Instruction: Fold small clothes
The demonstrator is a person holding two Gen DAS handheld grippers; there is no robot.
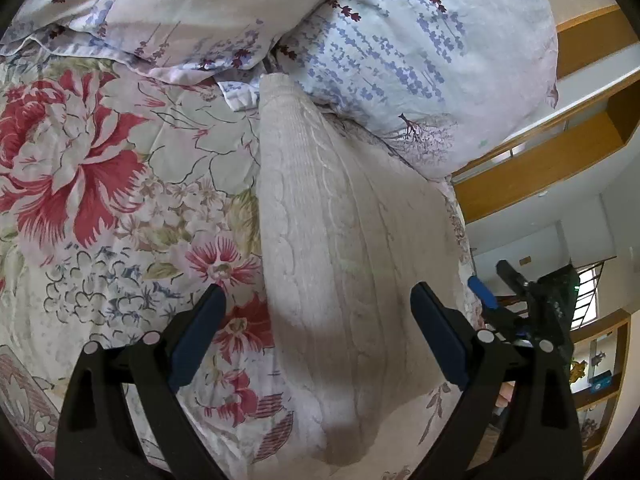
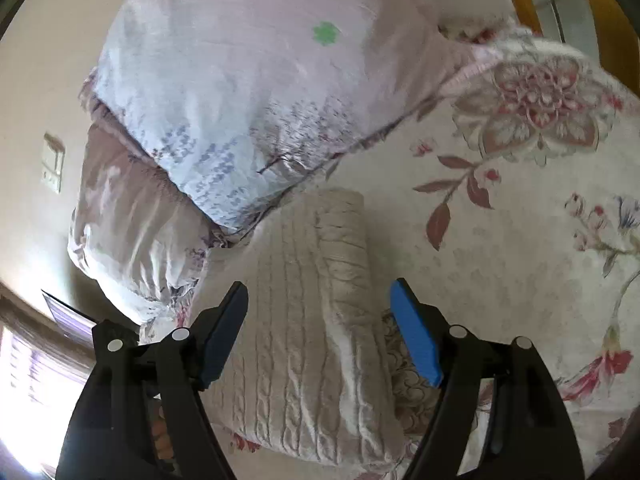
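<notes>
A beige cable-knit garment (image 1: pixel 336 248) lies folded into a long strip on the floral bedspread (image 1: pixel 100 184), its far end against the pillows. My left gripper (image 1: pixel 316 292) is open and empty, its jaws standing on either side of the strip just above it. In the right wrist view the same knit garment (image 2: pixel 304 320) lies below my right gripper (image 2: pixel 318 292), which is open and empty over its near part. The right gripper's blue pad also shows at the right in the left wrist view (image 1: pixel 482 290).
Two pillows with a blue and purple flower print (image 1: pixel 420 48) lie at the head of the bed, one also in the right wrist view (image 2: pixel 248 92). Wooden shelving (image 1: pixel 560 152) stands beyond the bed's right edge. A wall switch (image 2: pixel 52 162) is at the left.
</notes>
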